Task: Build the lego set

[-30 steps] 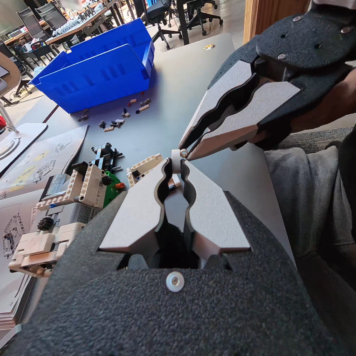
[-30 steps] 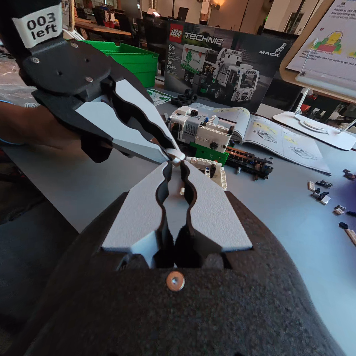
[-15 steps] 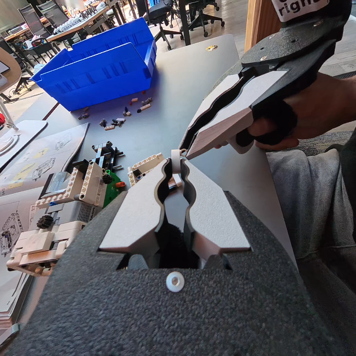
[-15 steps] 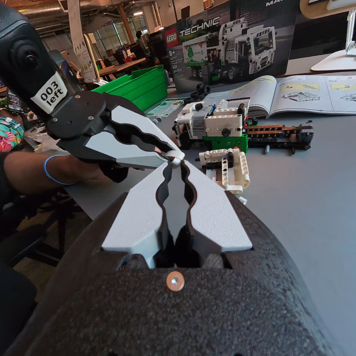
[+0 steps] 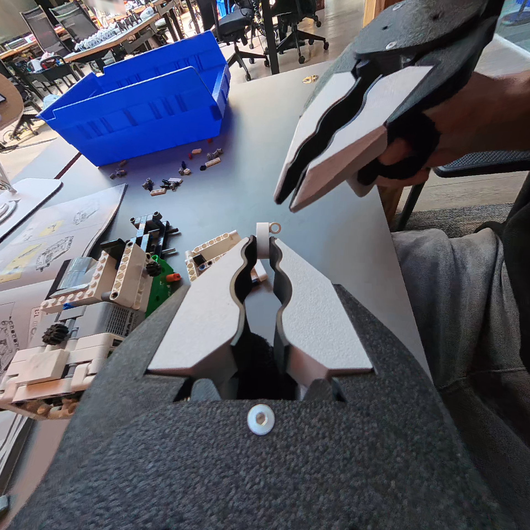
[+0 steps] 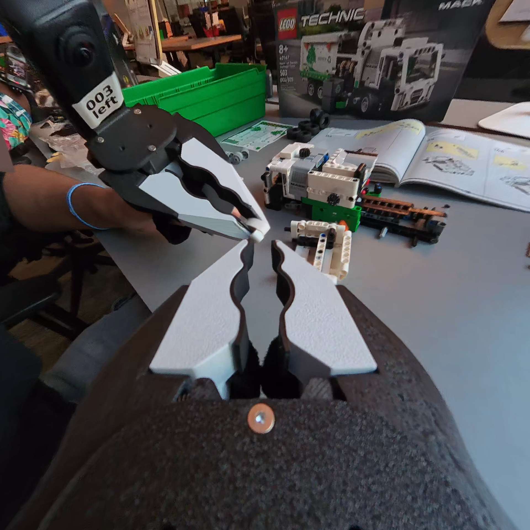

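Observation:
My left gripper point(image 5: 263, 240) is shut on a small white lego piece point(image 5: 262, 233) with a little tan ring point(image 5: 275, 228) on its far end, held above the grey table point(image 5: 329, 258). It also shows in the right wrist view point(image 6: 255, 228), with the white piece point(image 6: 257, 233) at its tips. My right gripper point(image 6: 259, 246) is slightly open and empty, its tips just short of that piece. In the left wrist view it point(image 5: 286, 202) hangs up and to the right of the piece. The part-built white and green truck point(image 6: 315, 183) stands on the table.
A small white sub-assembly point(image 6: 324, 246) lies before the truck, and a dark chassis frame point(image 6: 401, 212) beside it. An open manual point(image 6: 444, 160), the set's box point(image 6: 372, 57), black tyres point(image 6: 309, 126) and a green bin point(image 6: 200, 94) stand behind. A blue bin point(image 5: 143, 114) has loose small pieces point(image 5: 172, 180) before it. My left and right fingertips are right by each other.
My right gripper has let go at the ring end of the white piece, opened a little and drawn back up and away. My left gripper still holds the piece.

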